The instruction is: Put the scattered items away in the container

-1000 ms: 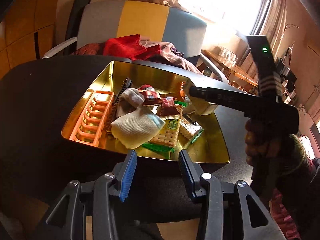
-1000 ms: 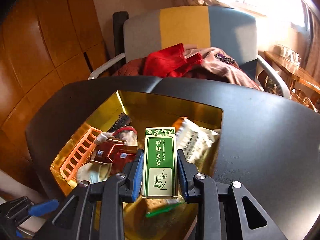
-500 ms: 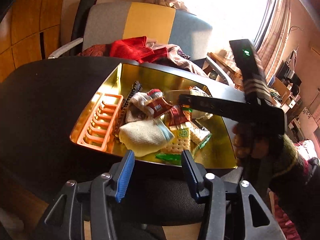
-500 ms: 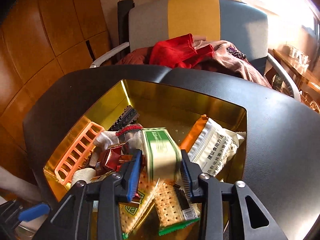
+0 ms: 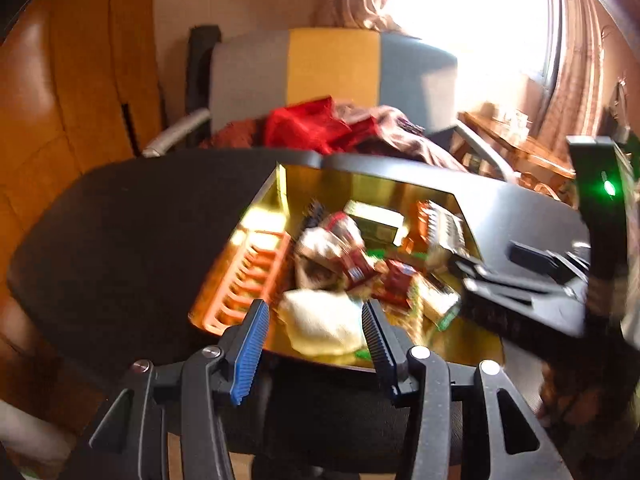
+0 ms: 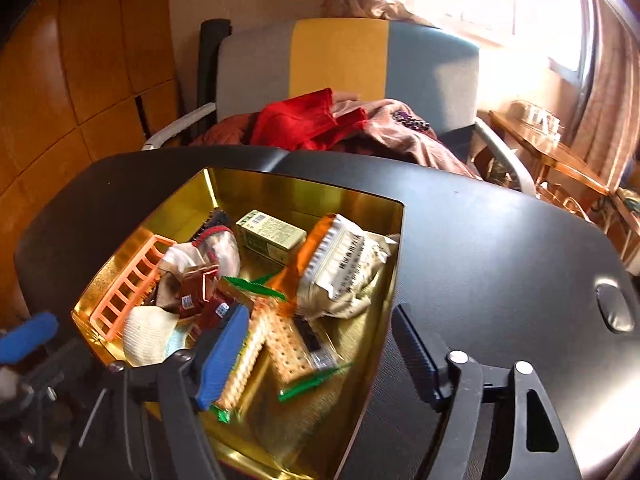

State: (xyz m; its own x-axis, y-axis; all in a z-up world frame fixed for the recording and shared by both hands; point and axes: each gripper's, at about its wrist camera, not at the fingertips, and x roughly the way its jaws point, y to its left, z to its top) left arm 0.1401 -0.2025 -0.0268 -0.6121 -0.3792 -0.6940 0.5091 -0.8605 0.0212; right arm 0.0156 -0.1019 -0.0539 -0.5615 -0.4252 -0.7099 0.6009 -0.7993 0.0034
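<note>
A shiny gold tray point(image 6: 304, 196) on a matte black table point(image 6: 500, 248) holds a green box point(image 6: 272, 234). The right gripper point(image 6: 320, 354) jaws are opening, empty; the left gripper point(image 5: 314, 338) jaws are spread, empty.

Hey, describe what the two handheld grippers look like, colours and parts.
Both the left gripper and the right gripper are black plastic with triangular cut-outs and silver pivot bolts. Each has one ribbed blue pad and one ribbed black pad. Seen from the left wrist view, the right unit carries a black upright bar with a green light. No cables show.
</note>
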